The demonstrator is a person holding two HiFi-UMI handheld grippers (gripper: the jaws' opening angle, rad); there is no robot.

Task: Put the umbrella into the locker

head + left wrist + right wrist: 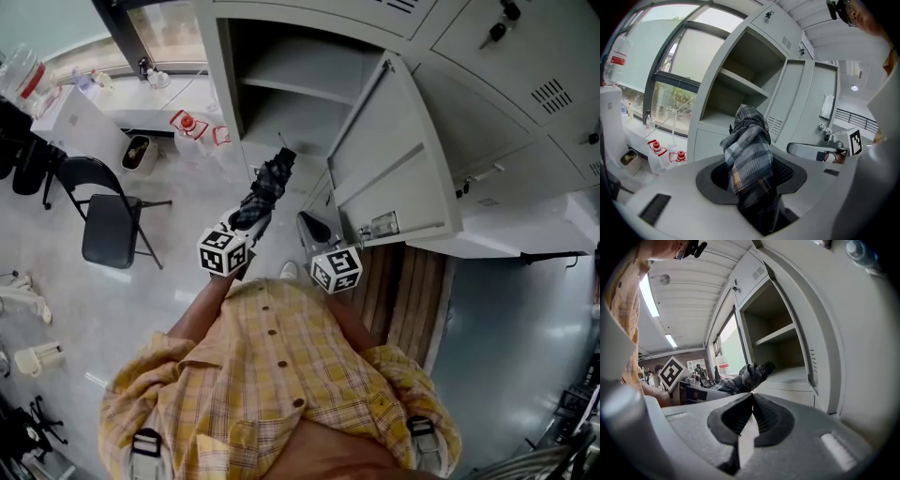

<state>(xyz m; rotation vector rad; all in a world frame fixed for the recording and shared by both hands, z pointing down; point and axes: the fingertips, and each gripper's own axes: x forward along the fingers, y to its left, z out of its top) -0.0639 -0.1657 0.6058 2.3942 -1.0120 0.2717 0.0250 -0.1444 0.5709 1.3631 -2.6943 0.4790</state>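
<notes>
A folded dark plaid umbrella (267, 187) sticks out of my left gripper (251, 220), which is shut on its lower part. Its tip points at the open grey locker (281, 94), just short of the opening. In the left gripper view the umbrella (749, 150) stands between the jaws of the left gripper (752, 176), with the locker's shelf (740, 84) behind it. My right gripper (314, 228) hangs beside the left one, near the swung-out locker door (394, 159). The right gripper (751, 401) is shut on nothing, and the umbrella (745, 376) shows to its left.
The open door (862, 343) stands close on the right of the right gripper. A black folding chair (108, 220) is on the floor at left. Red-capped bottles (187, 122) sit by a white counter. Wooden slats (403, 291) lie under the door. Neighbouring lockers (497, 56) are closed.
</notes>
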